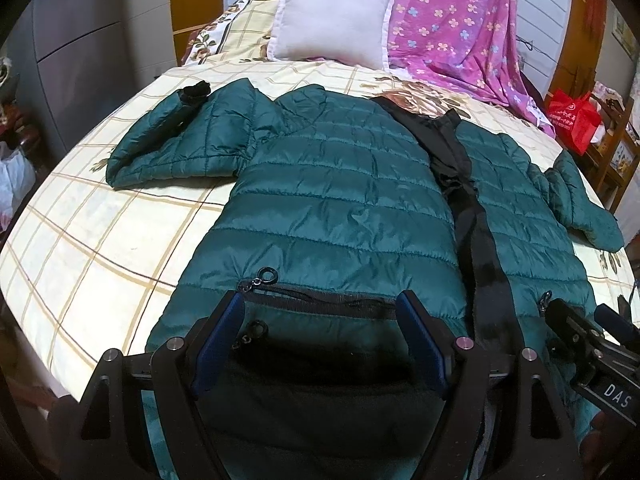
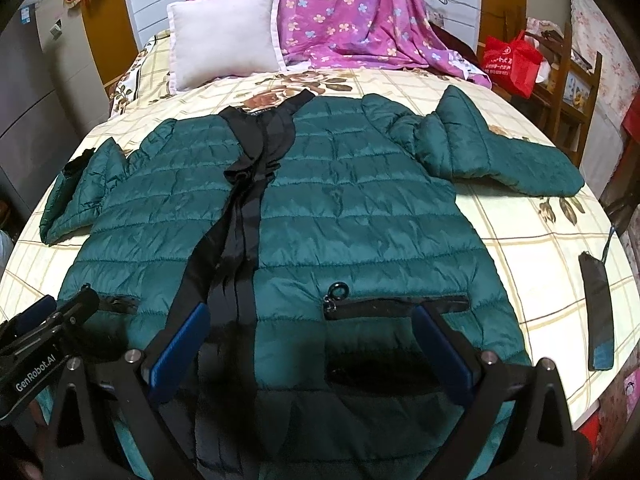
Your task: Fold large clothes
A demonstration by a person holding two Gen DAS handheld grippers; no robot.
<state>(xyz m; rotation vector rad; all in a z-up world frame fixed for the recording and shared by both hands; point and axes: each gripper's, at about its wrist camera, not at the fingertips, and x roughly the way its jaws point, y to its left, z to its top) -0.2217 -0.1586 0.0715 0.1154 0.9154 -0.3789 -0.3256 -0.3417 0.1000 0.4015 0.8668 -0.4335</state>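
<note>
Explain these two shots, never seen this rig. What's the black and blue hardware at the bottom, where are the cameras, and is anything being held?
There is no robot arm. A person holds a two-finger gripper in each hand, and each gripper carries a fisheye camera looking forward along its fingers. One picture is from the left gripper, the other from the right gripper. The blue strips are the finger pads.

A green quilted jacket lies spread out, front up, on a bed with a checked cover. Behind it are a white pillow and a pink flowered cloth. A dark phone-like object lies beside the jacket.

Both jaws stand wide open over the jacket's hem. Nothing is held.
</note>
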